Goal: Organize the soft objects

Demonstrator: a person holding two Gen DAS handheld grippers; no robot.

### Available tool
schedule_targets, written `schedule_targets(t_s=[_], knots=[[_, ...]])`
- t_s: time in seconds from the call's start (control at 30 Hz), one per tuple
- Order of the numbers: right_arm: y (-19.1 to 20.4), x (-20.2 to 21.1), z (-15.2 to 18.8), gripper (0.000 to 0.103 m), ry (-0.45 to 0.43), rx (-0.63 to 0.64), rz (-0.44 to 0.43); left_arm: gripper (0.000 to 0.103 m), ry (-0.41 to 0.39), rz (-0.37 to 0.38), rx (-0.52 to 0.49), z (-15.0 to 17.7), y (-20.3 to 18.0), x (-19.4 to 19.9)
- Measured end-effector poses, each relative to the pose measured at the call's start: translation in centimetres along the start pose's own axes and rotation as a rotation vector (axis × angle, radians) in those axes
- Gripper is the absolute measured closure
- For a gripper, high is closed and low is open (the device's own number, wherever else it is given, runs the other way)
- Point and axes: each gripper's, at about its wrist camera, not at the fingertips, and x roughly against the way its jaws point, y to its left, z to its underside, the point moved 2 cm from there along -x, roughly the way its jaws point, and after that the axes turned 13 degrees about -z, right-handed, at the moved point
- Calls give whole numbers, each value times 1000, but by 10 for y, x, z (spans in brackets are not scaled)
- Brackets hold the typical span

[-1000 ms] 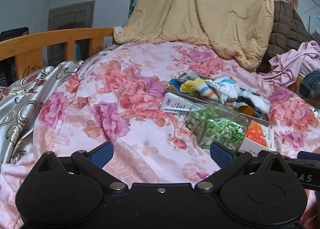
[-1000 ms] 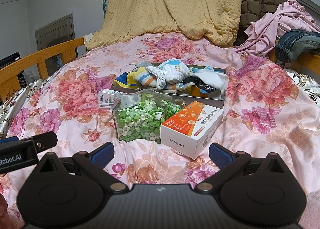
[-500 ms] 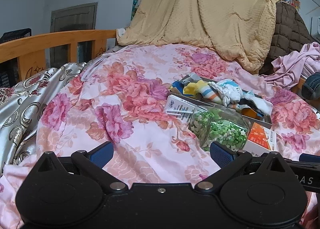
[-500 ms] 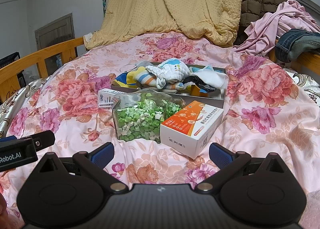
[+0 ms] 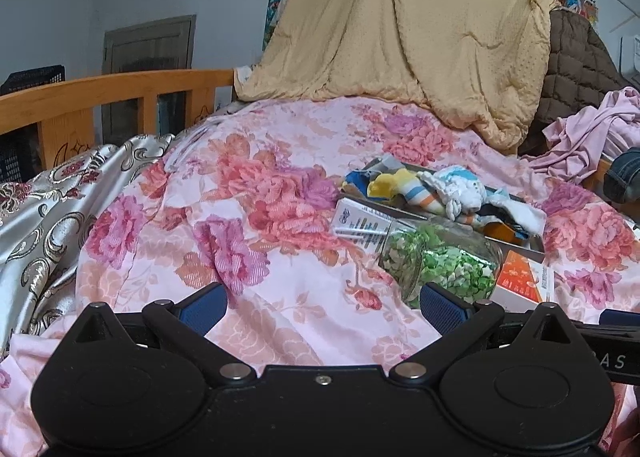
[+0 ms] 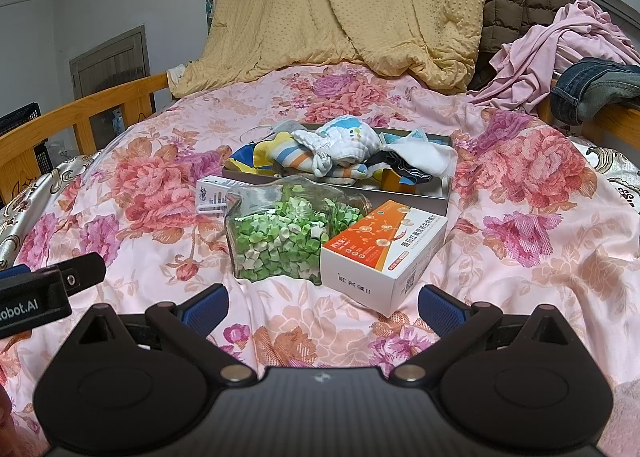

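A shallow grey box [image 6: 446,189] on the floral bedspread holds a heap of socks and small cloths: a white patterned cloth [image 6: 352,143], a striped sock [image 6: 280,155], a white sock [image 6: 424,155]. The same heap [image 5: 448,189] lies right of centre in the left wrist view. My right gripper [image 6: 322,303] is open, low over the bedspread, short of the items. My left gripper [image 5: 322,303] is open too, left of the pile and holding nothing.
In front of the box lie a glass jar of green and white paper stars [image 6: 288,233], an orange and white carton [image 6: 384,249] and a small white carton [image 6: 214,197]. A yellow quilt [image 6: 352,5], pink clothes [image 6: 560,53] and jeans [image 6: 596,87] sit behind. A wooden bed rail [image 5: 100,93] runs along the left.
The left wrist view has tilted and shifted slightly, so the jar and box sit a little lower and further right. The right gripper has barely moved. Both stay open.
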Motion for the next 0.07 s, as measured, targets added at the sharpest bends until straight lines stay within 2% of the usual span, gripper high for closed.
schedule_targets(t_s=[0.07], knots=[[0, 0, 0, 0, 1, 0, 0, 1, 4, 0, -2, 0, 0, 0]])
